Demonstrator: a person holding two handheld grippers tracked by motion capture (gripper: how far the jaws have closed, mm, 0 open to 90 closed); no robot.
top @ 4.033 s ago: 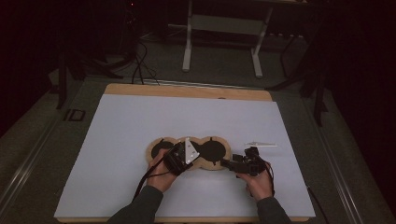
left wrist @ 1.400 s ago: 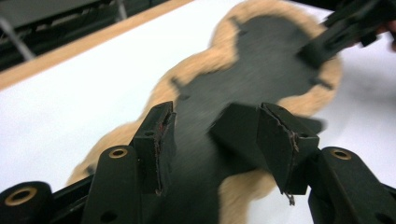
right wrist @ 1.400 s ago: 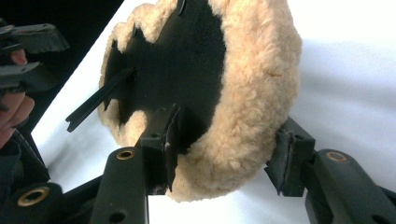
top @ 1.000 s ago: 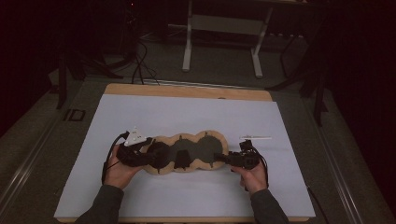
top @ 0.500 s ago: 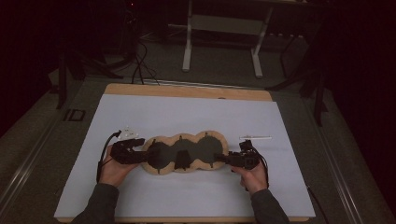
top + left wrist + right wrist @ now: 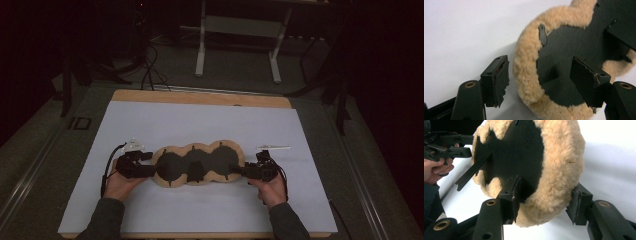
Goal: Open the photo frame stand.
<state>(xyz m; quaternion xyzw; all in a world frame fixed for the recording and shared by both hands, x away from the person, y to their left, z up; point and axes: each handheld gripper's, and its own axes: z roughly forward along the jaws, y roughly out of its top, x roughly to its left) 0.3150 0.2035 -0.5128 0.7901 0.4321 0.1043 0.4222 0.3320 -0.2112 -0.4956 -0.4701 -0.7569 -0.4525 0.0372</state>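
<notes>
My left gripper (image 6: 142,169) has slid out from mid-pad to the left end over the last few seconds — four seconds back it sat near the centre, and the fleece pad (image 6: 197,163) looked shorter then, two lobes showing. Now it lies stretched out in three lobes, black backing up, tan fleece rim around it, on the white surface (image 6: 200,125), near the front edge between my two hands.

Left jaws are spread wide in the left gripper view: one jaw on the bare sheet just outside the fleece rim (image 6: 529,62), the other over the black backing, not pinching.

Right gripper (image 6: 250,171) sits at the right end, barely shifted from half a second ago. Its jaws straddle the fleece edge (image 6: 559,170) — inner jaw against the backing, outer one apart from the fleece, so no grip that I can see.

My read — the pad has just been unfolded and flattened; I'm letting go or about to re-grip the ends. A small white stick (image 6: 273,147) lies beside the right end, untouched.
</notes>
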